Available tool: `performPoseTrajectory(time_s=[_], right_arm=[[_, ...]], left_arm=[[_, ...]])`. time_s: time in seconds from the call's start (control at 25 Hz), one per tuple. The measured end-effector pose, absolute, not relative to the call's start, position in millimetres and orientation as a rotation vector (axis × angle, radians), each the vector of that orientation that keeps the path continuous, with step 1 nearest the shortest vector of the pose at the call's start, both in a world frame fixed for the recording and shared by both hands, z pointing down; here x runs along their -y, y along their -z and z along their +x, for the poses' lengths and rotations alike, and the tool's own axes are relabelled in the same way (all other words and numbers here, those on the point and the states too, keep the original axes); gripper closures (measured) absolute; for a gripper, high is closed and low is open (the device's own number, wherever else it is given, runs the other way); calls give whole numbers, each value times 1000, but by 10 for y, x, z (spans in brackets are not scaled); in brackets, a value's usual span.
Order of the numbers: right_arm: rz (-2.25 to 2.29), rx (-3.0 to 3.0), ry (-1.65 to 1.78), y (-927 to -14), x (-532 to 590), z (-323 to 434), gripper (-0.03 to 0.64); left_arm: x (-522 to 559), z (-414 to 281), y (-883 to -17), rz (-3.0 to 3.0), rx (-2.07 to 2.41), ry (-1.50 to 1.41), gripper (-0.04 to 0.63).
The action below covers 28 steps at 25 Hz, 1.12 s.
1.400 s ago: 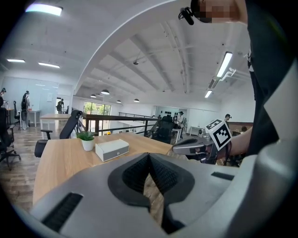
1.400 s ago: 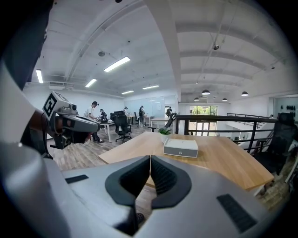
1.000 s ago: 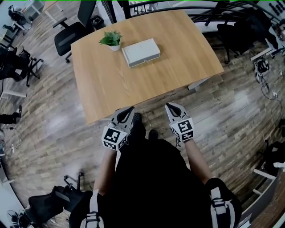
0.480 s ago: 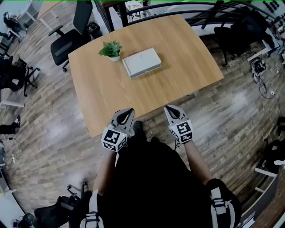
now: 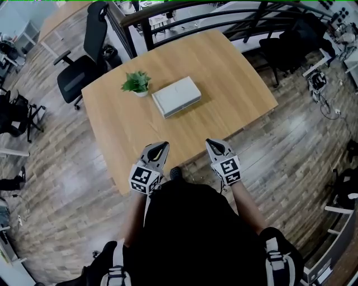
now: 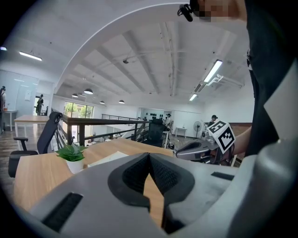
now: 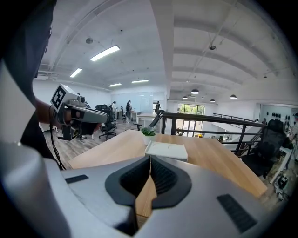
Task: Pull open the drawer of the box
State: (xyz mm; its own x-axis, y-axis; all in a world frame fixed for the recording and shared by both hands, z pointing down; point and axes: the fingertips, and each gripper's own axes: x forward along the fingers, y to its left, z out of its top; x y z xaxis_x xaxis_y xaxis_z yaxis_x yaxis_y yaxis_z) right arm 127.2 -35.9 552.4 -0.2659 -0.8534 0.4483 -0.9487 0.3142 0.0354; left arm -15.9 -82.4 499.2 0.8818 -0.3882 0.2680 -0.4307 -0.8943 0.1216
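Observation:
A flat white box (image 5: 177, 96) lies near the middle of the wooden table (image 5: 224, 78), its drawer shut; it also shows as a white box (image 7: 166, 150) in the right gripper view and as a pale box (image 6: 108, 158) in the left gripper view. My left gripper (image 5: 160, 146) hovers at the table's near edge, jaws shut on nothing. My right gripper (image 5: 213, 143) hangs beside it at the same edge, also shut and empty. Both are well short of the box.
A small potted plant (image 5: 136, 83) stands just left of the box. Office chairs (image 5: 81, 61) stand at the table's far left, and a dark chair (image 5: 291, 44) at its right. A black railing (image 5: 184, 11) runs behind the table. Wooden floor surrounds it.
The table and box have come nearer in the head view. Both grippers now reach the table's near edge, still shut.

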Motion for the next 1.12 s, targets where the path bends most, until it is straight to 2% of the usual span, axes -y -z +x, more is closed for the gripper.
performPoseTrajectory(time_s=[0.56,1.12], right_arm=[[1621,2151,-348,-5657,672,1014,592],[1531,2191,-366,-5791,1008,960,592]], left_arm=[[1183,-335,-5139,2860,556,-341,572],[1394,-500,-5157,2806,699,-323,572]])
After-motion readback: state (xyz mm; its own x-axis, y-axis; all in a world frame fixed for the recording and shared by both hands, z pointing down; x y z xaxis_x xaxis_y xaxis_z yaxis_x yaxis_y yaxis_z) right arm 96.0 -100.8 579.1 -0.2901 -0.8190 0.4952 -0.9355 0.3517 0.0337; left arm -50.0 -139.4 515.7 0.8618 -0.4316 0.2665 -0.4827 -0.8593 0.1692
